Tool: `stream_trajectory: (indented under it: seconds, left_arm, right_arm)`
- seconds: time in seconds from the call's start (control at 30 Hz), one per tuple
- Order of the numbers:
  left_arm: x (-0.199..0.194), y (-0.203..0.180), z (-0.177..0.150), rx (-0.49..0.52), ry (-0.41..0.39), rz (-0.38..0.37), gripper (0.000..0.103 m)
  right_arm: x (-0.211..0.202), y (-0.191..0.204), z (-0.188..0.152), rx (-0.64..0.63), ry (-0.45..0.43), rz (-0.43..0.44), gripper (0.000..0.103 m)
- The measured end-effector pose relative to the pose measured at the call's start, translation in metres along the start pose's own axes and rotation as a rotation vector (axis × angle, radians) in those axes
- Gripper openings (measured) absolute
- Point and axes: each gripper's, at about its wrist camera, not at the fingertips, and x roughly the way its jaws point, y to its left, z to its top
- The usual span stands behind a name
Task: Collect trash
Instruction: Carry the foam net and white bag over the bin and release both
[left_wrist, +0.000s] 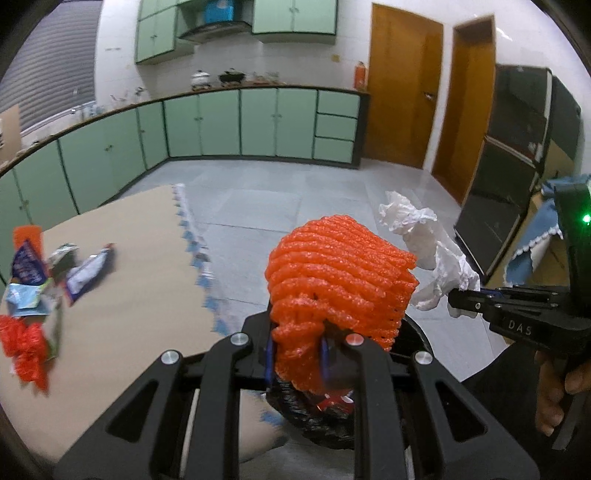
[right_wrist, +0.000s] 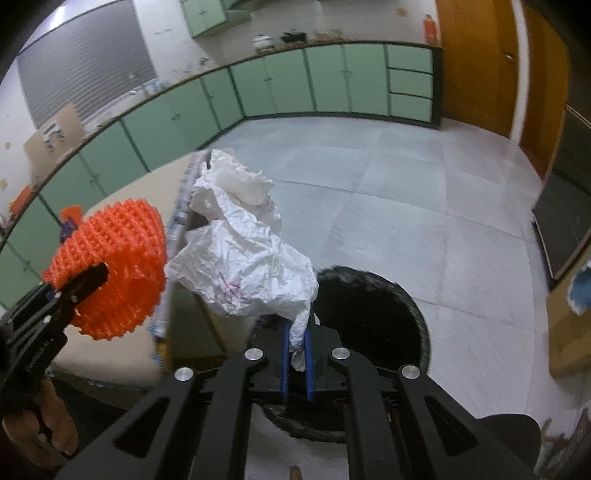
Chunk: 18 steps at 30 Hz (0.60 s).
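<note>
My left gripper (left_wrist: 297, 354) is shut on an orange foam net (left_wrist: 340, 280), held above the black-lined trash bin (left_wrist: 417, 336); some red trash shows inside the bin. The net also shows in the right wrist view (right_wrist: 114, 269), clamped by the left gripper (right_wrist: 90, 282). My right gripper (right_wrist: 297, 354) is shut on a crumpled white plastic bag (right_wrist: 243, 251) beside the bin (right_wrist: 373, 321). In the left wrist view the white bag (left_wrist: 424, 251) hangs from the right gripper (left_wrist: 458, 299), just right of the net.
A table with a tan cloth (left_wrist: 136, 258) stands left of the bin, bearing several wrappers (left_wrist: 55, 273) and another orange net (left_wrist: 26, 347). Green cabinets (left_wrist: 221, 122) line the far wall, orange doors (left_wrist: 402, 88) and a dark cabinet (left_wrist: 517, 166) stand at right. Grey floor tiles (right_wrist: 388, 192) lie beyond the bin.
</note>
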Motion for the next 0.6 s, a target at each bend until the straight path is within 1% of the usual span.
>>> stream_trajectory:
  seconds: [0.23,0.4,0.6]
  left_arm:
    - [0.050,-0.028,-0.011,0.039,0.074,-0.031,0.016]
    - [0.084,-0.041,-0.017,0.061,0.126,-0.037,0.017]
    - [0.112,-0.050,-0.020,0.080,0.158,-0.035,0.017]
  right_arm:
    - [0.033,-0.037,-0.012,0.071,0.064,-0.042,0.007]
    - [0.057,-0.054,-0.015,0.106,0.111,-0.063,0.007]
    - [0.074,-0.066,-0.018,0.124,0.148,-0.067,0.007]
